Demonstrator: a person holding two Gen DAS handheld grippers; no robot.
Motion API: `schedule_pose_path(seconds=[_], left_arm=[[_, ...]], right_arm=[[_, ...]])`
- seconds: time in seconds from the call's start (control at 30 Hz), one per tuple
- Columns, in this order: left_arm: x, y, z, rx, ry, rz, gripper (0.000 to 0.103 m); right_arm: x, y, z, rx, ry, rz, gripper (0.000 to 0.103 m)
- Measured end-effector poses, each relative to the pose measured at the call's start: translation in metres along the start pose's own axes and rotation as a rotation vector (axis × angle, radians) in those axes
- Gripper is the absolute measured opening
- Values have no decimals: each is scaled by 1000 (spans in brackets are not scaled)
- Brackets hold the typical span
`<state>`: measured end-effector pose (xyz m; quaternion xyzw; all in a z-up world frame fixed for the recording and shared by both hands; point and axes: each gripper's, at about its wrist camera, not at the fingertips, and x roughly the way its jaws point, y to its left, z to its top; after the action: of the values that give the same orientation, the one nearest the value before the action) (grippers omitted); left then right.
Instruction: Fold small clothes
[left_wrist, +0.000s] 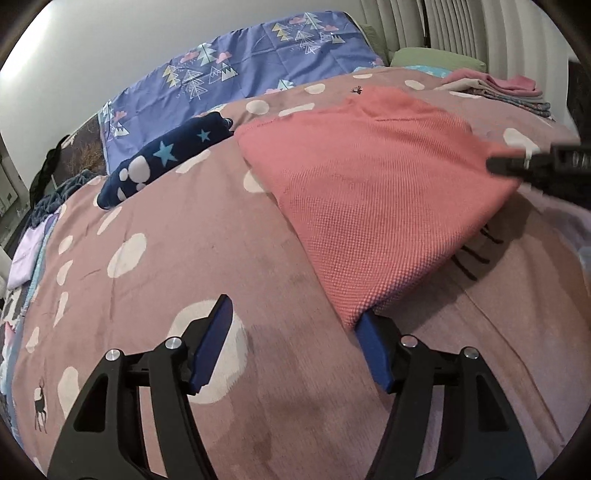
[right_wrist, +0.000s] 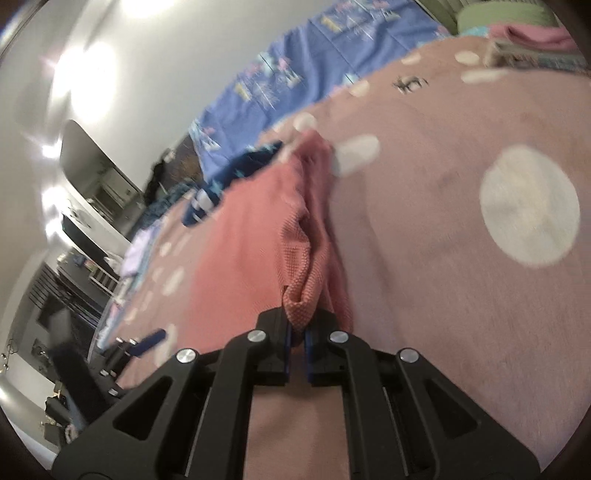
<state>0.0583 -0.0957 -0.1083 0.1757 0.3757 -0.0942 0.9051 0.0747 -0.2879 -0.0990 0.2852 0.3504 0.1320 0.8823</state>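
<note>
Right gripper (right_wrist: 298, 334): clamping a bunched corner of the coral waffle-knit garment (right_wrist: 255, 236), blue pads nearly together with a fold of cloth pinched between.

Left gripper (left_wrist: 295, 343): standing wide apart, gripping nothing; near corner of the garment (left_wrist: 373, 184) lying over the tip of its right finger, left finger hovering above the mauve spotted bedspread (left_wrist: 192, 266).

Garment lying on the bedspread, partly folded, long axis running from that near corner up and away toward the far side of the bed; right-hand corner being lifted by the right gripper (left_wrist: 506, 164), entering from the frame's right edge.

Showing only in the left wrist view: full flat spread of the garment, a navy star-print item (left_wrist: 166, 155) beyond it, a stack of folded clothes (left_wrist: 513, 90) at the far right.

Showing only in the right wrist view: the pinch itself, cloth rippling in ridges away from the pads; blurred, so possibly two layers caught, hard to be sure. Left gripper (right_wrist: 147, 341) appearing faintly at lower left.
</note>
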Motion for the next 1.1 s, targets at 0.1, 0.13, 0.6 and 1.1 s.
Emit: schedule_pose_path(seconds=[0.1,0.13,0.6,1.1], left_arm=[[-4,1,-2,-11,6,-29,56],[-7,1,-2,-12,7,-54,48],[12,-20,12,-50,19,-271,19],[-8,4,26,-138,-23,-357,34]], right_arm=[[-8,8,-2,-56,-7,-58,11],[-13,11,-2,-76,-21,-79,12],[27,16,3,-196,77,-179,6],[51,44,115,-280,57,-79,49]])
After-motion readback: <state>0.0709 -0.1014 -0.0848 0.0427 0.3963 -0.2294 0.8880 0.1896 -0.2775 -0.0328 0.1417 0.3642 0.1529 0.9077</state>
